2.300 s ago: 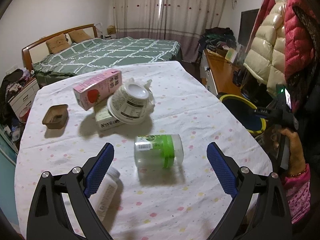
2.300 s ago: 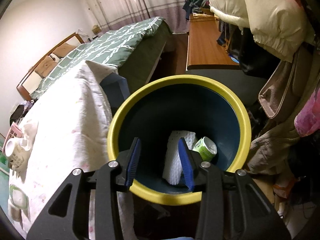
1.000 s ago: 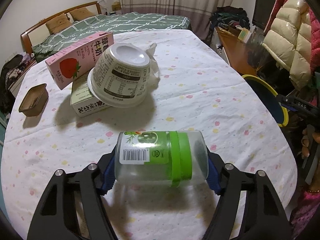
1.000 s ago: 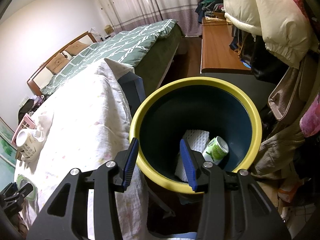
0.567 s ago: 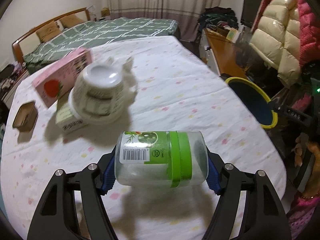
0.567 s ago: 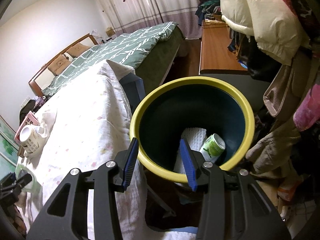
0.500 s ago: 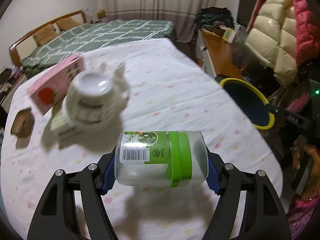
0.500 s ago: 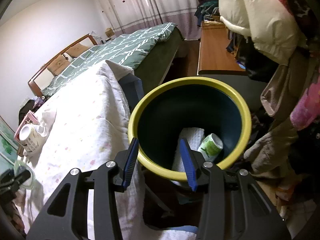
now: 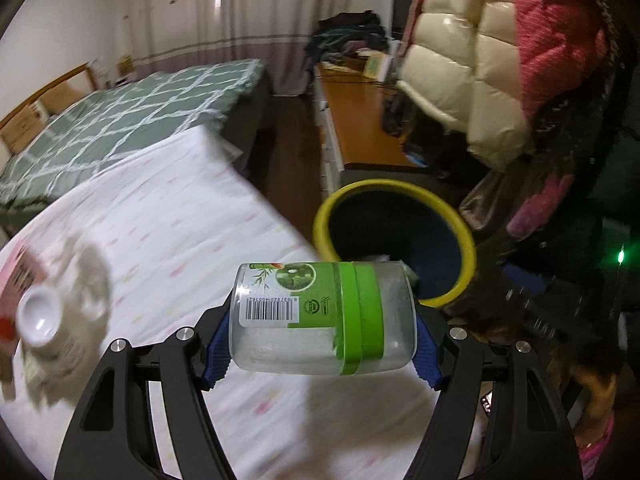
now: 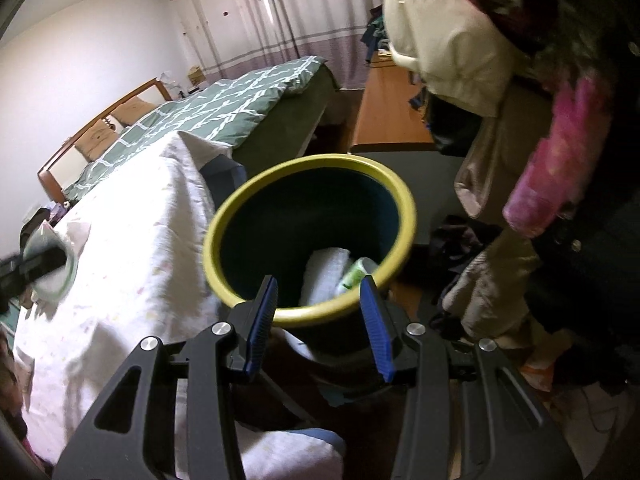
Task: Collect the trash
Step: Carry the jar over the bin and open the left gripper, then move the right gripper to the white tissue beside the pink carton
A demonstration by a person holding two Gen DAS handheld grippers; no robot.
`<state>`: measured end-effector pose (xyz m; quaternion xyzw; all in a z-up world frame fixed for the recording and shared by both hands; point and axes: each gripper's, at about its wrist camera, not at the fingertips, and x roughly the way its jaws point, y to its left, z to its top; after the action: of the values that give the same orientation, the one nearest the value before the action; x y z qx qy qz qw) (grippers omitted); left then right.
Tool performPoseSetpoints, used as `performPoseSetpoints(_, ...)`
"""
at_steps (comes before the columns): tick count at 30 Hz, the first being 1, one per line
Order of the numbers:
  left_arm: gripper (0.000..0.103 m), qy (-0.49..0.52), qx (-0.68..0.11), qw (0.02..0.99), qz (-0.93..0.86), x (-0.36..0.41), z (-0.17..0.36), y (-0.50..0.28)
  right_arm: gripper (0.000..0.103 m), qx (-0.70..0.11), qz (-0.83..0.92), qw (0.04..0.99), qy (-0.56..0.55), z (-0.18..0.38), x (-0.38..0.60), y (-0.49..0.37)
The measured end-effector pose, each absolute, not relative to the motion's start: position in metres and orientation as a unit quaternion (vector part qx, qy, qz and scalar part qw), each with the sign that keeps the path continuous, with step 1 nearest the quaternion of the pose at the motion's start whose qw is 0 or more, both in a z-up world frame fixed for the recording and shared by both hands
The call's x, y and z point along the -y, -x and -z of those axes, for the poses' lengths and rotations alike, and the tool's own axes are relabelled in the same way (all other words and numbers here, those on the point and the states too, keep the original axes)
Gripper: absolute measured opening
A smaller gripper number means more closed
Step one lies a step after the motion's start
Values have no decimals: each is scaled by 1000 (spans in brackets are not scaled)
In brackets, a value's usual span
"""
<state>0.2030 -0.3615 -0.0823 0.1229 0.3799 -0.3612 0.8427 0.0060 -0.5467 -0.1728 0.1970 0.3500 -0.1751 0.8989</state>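
Jar (image 9: 322,316) clamped sideways in the left tongs (image 9: 322,346), held above the desk (image 9: 160,224) edge, near the yellow-rimmed bin (image 9: 394,240).

From the right wrist view, the right tongs (image 10: 318,320) are seen parted with nothing gripped, hovering just over the bin's near rim; a white wad (image 10: 324,270) and a green-labelled container (image 10: 354,272) are seen lying inside the bin (image 10: 308,236), beside the desk.

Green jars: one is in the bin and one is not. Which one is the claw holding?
The clear plastic jar with the green band, squeezed sideways in the left claw above the table. The other green one lies loose inside the yellow-rimmed bin.
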Motion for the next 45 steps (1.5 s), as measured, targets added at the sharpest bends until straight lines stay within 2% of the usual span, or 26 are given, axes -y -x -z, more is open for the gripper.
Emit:
performPoseSetpoints(12, 71, -170, -396, 805, 408, 489, 107, -222, 41, -353, 205, 885, -223, 191, 577, 19)
performPoseSetpoints(19, 71, -180, -408, 801, 400, 513, 131, -236, 41, -358, 215, 879, -229, 198, 585, 21)
performPoseSetpoints(20, 75, -181, -409, 802, 397, 515, 133, -238, 41, -358, 216, 879, -229, 198, 585, 21)
performPoseSetpoints(21, 85, -181, -408, 803, 394, 515, 132, -240, 41, -359, 216, 879, -228, 198, 585, 21)
performPoseSetpoints(24, 90, -173, -398, 814, 387, 508, 124, -242, 41, -358, 215, 880, -227, 196, 583, 20)
performPoseSetpoints(29, 90, -143, -372, 832, 386, 467, 85, -228, 42, -354, 209, 884, -223, 192, 576, 20)
performPoseSetpoints(33, 95, -116, -345, 851, 378, 411, 52, -209, 42, -353, 203, 887, -217, 188, 567, 19)
performPoseSetpoints(39, 98, -78, -307, 889, 329, 305, 13, -180, 42, -358, 185, 893, -202, 182, 546, 11)
performPoseSetpoints(45, 98, -54, -282, 924, 251, 205, -2, -157, 43, -360, 147, 904, -180, 173, 513, -5)
